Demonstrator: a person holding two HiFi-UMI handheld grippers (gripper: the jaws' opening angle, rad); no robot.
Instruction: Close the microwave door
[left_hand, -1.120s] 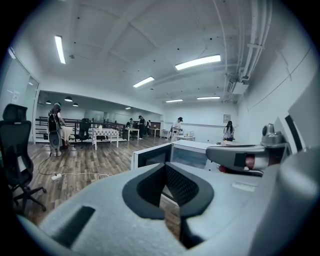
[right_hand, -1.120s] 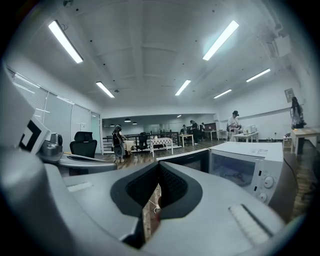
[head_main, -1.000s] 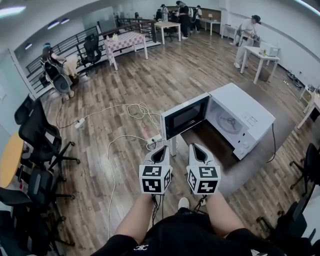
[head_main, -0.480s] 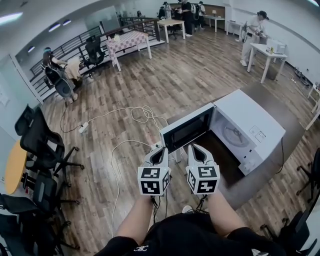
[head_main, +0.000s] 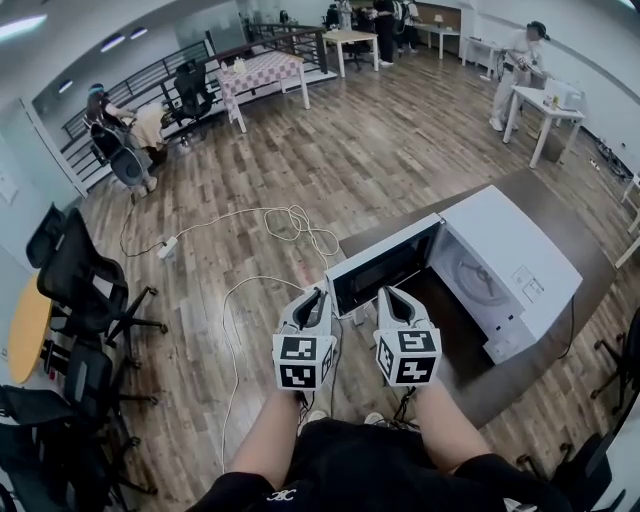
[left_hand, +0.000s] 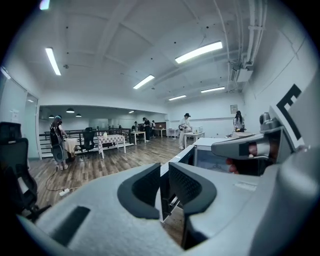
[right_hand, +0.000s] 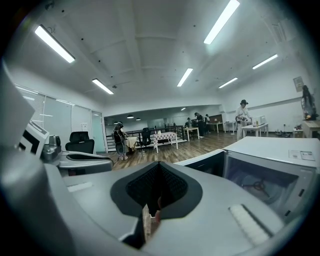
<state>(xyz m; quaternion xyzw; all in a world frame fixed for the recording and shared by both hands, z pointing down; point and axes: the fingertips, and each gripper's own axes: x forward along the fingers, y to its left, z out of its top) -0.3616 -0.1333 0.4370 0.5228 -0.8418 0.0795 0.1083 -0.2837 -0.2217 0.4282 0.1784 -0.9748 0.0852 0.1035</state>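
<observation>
A white microwave (head_main: 515, 262) stands on a dark table (head_main: 470, 372) with its door (head_main: 385, 264) swung wide open to the left, its dark window facing me. Both grippers are level, side by side, just short of the door. My left gripper (head_main: 315, 296) points at the door's free edge. Its jaws are opening, with a narrow gap and nothing between them; the door's edge (left_hand: 176, 161) shows through that gap. My right gripper (head_main: 389, 294) is shut and empty, pointing past the door's inner face (right_hand: 207, 164) toward the cavity with the glass turntable (right_hand: 257, 186).
White cables and a power strip (head_main: 165, 247) lie on the wooden floor ahead to the left. Black office chairs (head_main: 85, 285) stand at the left. White tables (head_main: 548, 108) and people (head_main: 525, 50) are far back. The table's near edge is close to my legs.
Both grippers have moved forward together toward the open door. The door is as wide open as before.
</observation>
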